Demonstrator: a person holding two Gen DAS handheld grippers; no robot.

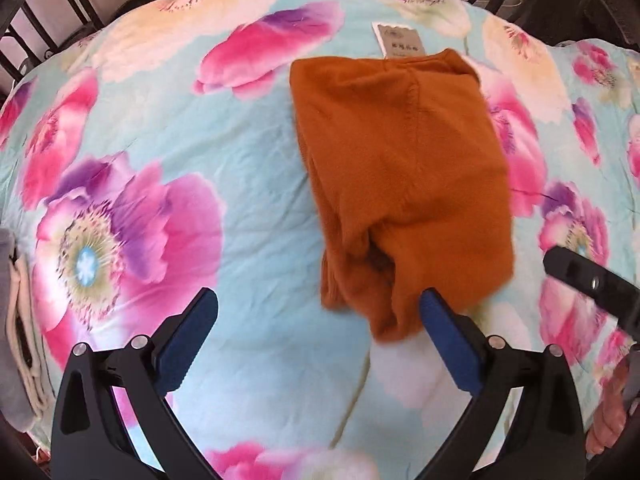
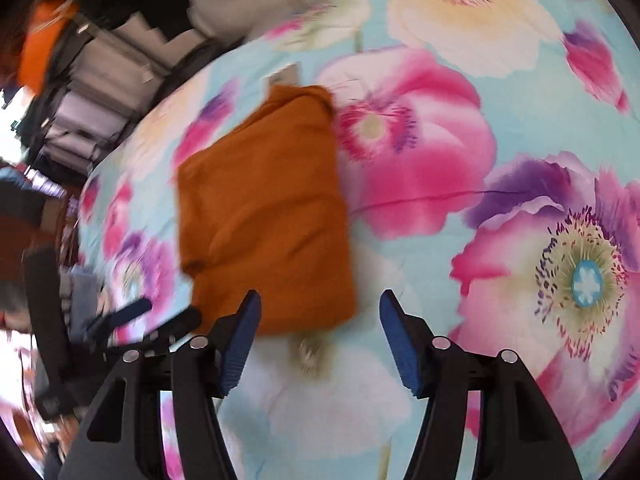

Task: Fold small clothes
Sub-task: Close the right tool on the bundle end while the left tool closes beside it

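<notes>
A folded orange-brown knit garment (image 1: 404, 184) lies on the floral bed cover (image 1: 248, 208). A white paper tag (image 1: 398, 40) sticks out at its far end. My left gripper (image 1: 318, 316) is open and empty, just short of the garment's near edge, its right finger beside the near corner. The right gripper's black finger shows at the right edge of the left wrist view (image 1: 592, 280). In the right wrist view the garment (image 2: 264, 208) lies ahead and left. My right gripper (image 2: 320, 316) is open and empty at its near right corner. The left gripper (image 2: 136, 320) shows blurred at left.
The black metal bed frame (image 1: 48, 28) runs along the far edge. A grey and cream cloth pile (image 1: 20, 320) sits at the left edge of the bed. Stairs and clutter (image 2: 100, 60) lie beyond the bed in the right wrist view.
</notes>
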